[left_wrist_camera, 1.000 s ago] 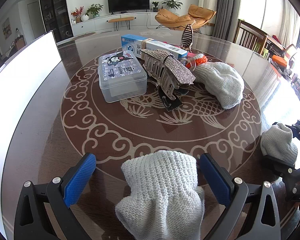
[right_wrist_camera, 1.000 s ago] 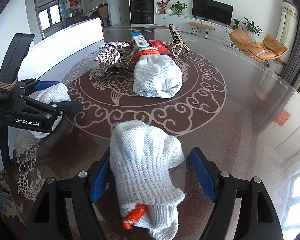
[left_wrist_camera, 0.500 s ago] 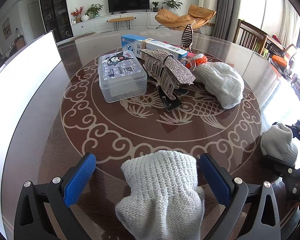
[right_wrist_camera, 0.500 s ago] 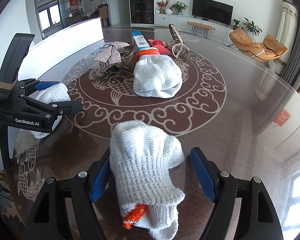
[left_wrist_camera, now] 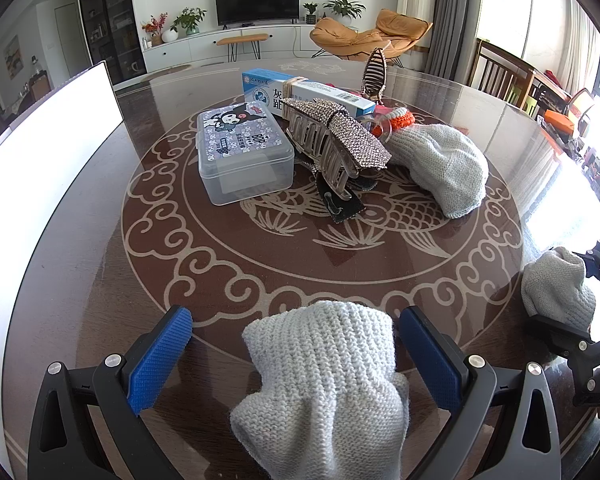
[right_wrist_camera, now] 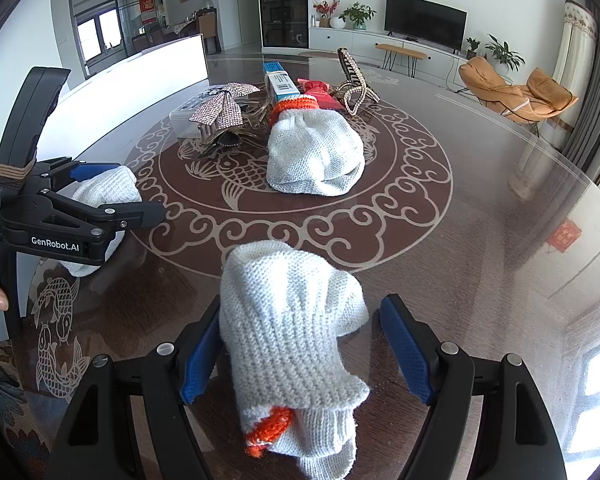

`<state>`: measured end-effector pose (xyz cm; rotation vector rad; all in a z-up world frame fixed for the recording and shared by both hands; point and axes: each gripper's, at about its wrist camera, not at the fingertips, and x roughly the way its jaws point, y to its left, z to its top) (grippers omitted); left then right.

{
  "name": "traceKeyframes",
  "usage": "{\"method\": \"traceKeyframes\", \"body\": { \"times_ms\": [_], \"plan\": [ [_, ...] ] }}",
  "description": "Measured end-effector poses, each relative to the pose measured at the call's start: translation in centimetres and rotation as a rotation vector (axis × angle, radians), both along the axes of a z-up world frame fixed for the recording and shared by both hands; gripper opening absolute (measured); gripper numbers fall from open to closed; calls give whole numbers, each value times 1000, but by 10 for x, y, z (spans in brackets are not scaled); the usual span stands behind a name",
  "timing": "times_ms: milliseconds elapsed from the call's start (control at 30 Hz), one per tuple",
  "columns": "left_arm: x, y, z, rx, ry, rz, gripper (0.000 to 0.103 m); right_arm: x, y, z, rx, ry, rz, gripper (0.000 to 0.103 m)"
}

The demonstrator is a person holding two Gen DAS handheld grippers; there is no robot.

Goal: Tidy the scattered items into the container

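Note:
My left gripper (left_wrist_camera: pixel 296 328) is open, its blue pads on either side of a bunched white knit glove (left_wrist_camera: pixel 324 376) lying on the table. My right gripper (right_wrist_camera: pixel 300 328) is open around another white glove with an orange cuff (right_wrist_camera: pixel 288 340). A third white glove (left_wrist_camera: pixel 440 164) lies near the table's middle, also seen in the right wrist view (right_wrist_camera: pixel 312 152). A clear lidded plastic box with a cartoon sticker (left_wrist_camera: pixel 240 152) stands left of a rhinestone hair claw (left_wrist_camera: pixel 332 140). The left gripper shows in the right wrist view (right_wrist_camera: pixel 112 192).
A blue and white carton (left_wrist_camera: pixel 304 94), a red item (right_wrist_camera: pixel 320 94) and a striped hair claw (left_wrist_camera: pixel 376 72) lie behind the pile. The round dark table (left_wrist_camera: pixel 100 280) has a fish pattern. A white panel (left_wrist_camera: pixel 40 136) borders its left side. Chairs (left_wrist_camera: pixel 500 76) stand at the right.

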<state>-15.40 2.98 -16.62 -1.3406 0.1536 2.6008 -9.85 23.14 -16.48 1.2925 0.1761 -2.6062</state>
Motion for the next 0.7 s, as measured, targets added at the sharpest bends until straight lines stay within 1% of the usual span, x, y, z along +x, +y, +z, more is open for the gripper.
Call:
{"method": "traceKeyframes", "body": {
  "times_ms": [67,133,267,400,433,467,500,533,567,600,700],
  "plan": [
    [0,0,0,-1,0,0,103,7,5,0,-2,-12,12,77],
    [8,-1,0,2,0,-11,103,17,12,1,2,-11,-3,77],
    [25,4,0,-3,1,-75,103,28,20,0,-2,1,-11,77],
    [26,9,-1,-4,-11,-49,103,24,19,0,-3,4,7,78],
    [26,10,-1,-8,-21,-41,103,23,19,1,-10,5,17,74],
    [28,11,2,-4,-8,-41,75,24,20,2,-35,7,22,73],
    [31,12,7,1,13,-41,53,25,21,3,-56,6,17,57],
    [30,11,10,15,-4,-39,37,25,23,5,-66,1,5,44],
    [30,9,11,48,-28,-37,33,26,26,7,-90,-16,-12,44],
    [31,6,13,80,-44,-34,31,28,28,9,-116,-28,-27,42],
    [40,4,16,141,-107,-28,30,38,25,13,-144,-35,-60,42]
  ]
}}
